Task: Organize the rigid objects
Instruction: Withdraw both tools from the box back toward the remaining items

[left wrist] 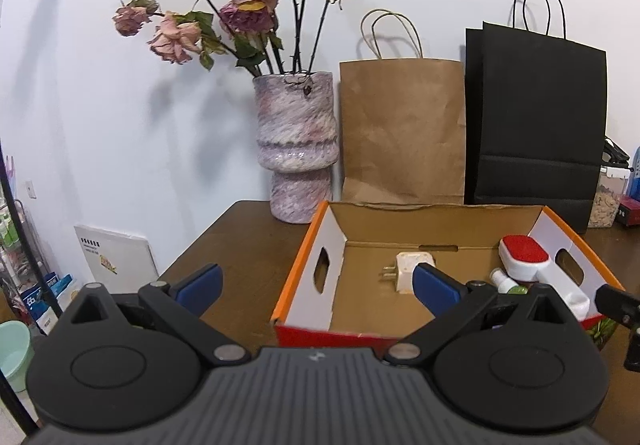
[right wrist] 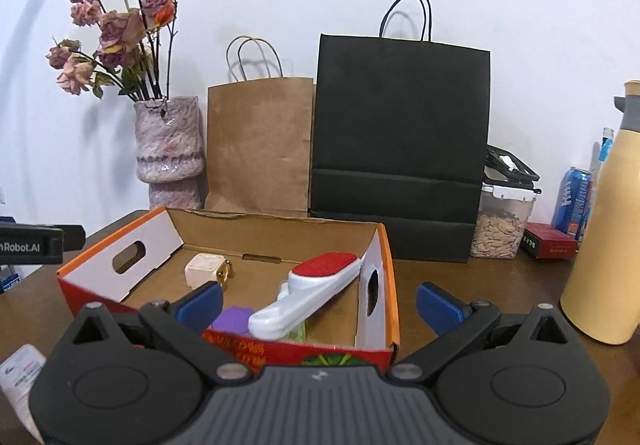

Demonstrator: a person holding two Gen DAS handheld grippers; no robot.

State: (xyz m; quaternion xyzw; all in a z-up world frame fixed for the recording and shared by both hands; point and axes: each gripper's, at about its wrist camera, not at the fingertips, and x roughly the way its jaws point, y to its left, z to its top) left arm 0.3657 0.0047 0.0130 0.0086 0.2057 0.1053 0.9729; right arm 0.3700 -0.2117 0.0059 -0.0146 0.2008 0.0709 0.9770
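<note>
We are finding the box (right wrist: 384, 277) straight ahead of both grippers, already holding a white charger (right wrist: 206, 269), a lint brush (right wrist: 316, 285) leaning on its right wall, a purple block (right wrist: 234, 319) and a small bottle (left wrist: 505, 280). We are judging the main hazard to be the brush: it is resting tilted, and a careless nudge could tip it out. A tube (right wrist: 20, 377) is lying outside the box, below and left of the right gripper (right wrist: 318, 303), and could be overlooked. We are seeing the left gripper (left wrist: 318, 287) spread wide, empty, touching nothing. The right gripper is likewise spread wide and empty, hanging just short of the box's near wall.
</note>
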